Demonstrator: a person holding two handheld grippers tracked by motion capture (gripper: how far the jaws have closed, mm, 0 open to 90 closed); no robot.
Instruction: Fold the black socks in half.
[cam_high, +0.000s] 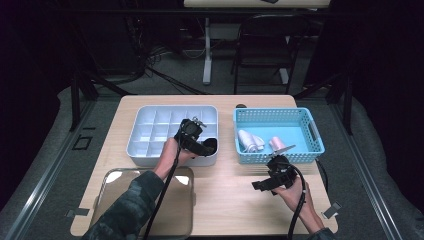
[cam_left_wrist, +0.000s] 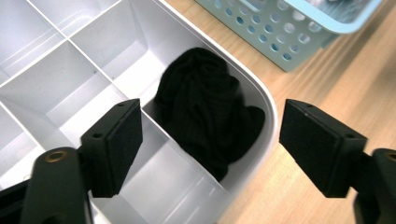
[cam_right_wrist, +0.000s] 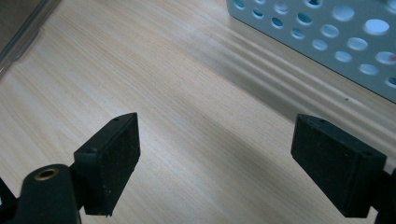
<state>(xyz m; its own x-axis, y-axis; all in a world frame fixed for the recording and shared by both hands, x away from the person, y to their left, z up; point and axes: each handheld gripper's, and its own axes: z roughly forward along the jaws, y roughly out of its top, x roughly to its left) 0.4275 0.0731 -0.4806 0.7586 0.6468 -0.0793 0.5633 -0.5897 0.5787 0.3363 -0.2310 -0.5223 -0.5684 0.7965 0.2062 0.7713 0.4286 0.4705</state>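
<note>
We are sorting rolled socks out of the blue basket (cam_high: 309, 131) into the white divided tray (cam_high: 150, 131), one bundle to a cell. The black sock bundle (cam_left_wrist: 205, 116) lies in the tray's corner compartment, the one nearest the basket, slumped against the rounded outer wall. Our left claw (cam_left_wrist: 208, 140) hangs just above it, released: its pads stand wide on either side and touch nothing, so we judge the sock delivered. Seen from the high view, the left hand (cam_high: 172, 150) reaches in over the tray's near rim, wrist cocked so the claw points down into that cell. Our right claw (cam_right_wrist: 217, 163) is also released and holds nothing, hovering over bare worktop (cam_right_wrist: 163, 84) just in front of the basket, where the white sock roll (cam_high: 248, 140) and pink sock roll (cam_high: 276, 144) lie. It sits well placed for the next pick.
</note>
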